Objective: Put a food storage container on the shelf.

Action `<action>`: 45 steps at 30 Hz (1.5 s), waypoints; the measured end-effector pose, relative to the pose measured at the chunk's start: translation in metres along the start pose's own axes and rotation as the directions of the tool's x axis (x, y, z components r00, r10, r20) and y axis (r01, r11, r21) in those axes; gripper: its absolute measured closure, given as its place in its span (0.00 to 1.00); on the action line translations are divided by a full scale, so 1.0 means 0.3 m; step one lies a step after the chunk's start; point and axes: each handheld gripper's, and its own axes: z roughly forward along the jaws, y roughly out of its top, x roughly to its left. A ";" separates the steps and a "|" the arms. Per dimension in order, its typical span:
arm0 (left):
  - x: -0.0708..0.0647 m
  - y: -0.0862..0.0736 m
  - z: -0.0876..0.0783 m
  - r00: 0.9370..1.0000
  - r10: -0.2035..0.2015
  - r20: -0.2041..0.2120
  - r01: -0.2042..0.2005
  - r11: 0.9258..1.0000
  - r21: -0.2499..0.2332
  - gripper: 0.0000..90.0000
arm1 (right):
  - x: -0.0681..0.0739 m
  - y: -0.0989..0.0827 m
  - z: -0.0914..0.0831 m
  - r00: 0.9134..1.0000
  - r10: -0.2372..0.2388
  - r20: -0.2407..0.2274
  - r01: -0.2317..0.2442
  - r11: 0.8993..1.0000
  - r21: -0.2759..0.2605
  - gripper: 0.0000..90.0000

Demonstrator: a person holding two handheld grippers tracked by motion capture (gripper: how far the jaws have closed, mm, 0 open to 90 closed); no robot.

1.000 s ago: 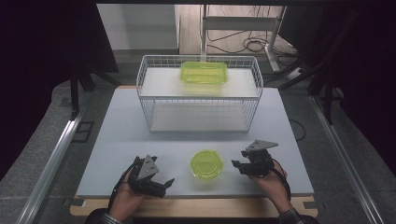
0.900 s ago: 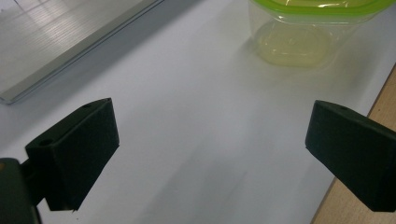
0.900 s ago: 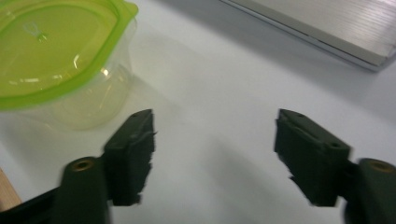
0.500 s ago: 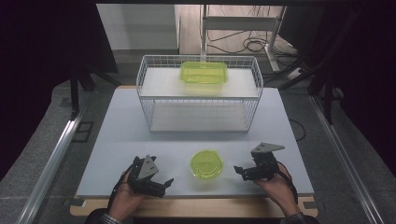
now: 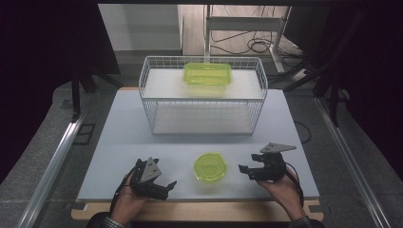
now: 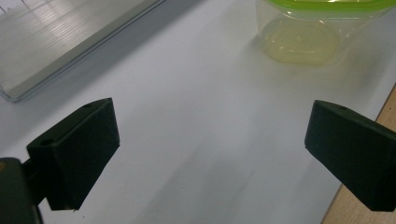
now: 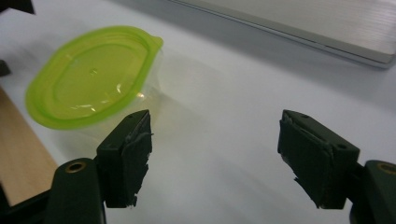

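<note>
A round clear container with a lime-green lid (image 5: 209, 167) stands on the white table near its front edge, between my two grippers. In the left gripper view it (image 6: 299, 32) is ahead and to the right; in the right gripper view it (image 7: 93, 77) sits just beyond the left jaw. My left gripper (image 5: 164, 188) rests left of it, open, with bare table between its jaws (image 6: 210, 140). My right gripper (image 5: 245, 172) is right of it, apart from it. Its jaws (image 7: 215, 149) have just been closing a little; they are still open with nothing between them.
A white wire basket (image 5: 202, 102) stands at the middle back of the table, with a rectangular green-lidded container (image 5: 207, 74) at its back on what looks like an upper white shelf. A wooden strip (image 5: 190, 211) runs along the table's front edge.
My right gripper has shifted slightly to the right, away from the round container. The left gripper and the container have stayed put.
</note>
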 end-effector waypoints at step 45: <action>-0.018 0.003 0.026 0.998 0.055 -0.005 -0.055 0.998 0.031 0.04 | 0.010 0.118 0.198 0.945 0.175 -0.277 -0.133 0.977 0.164 0.70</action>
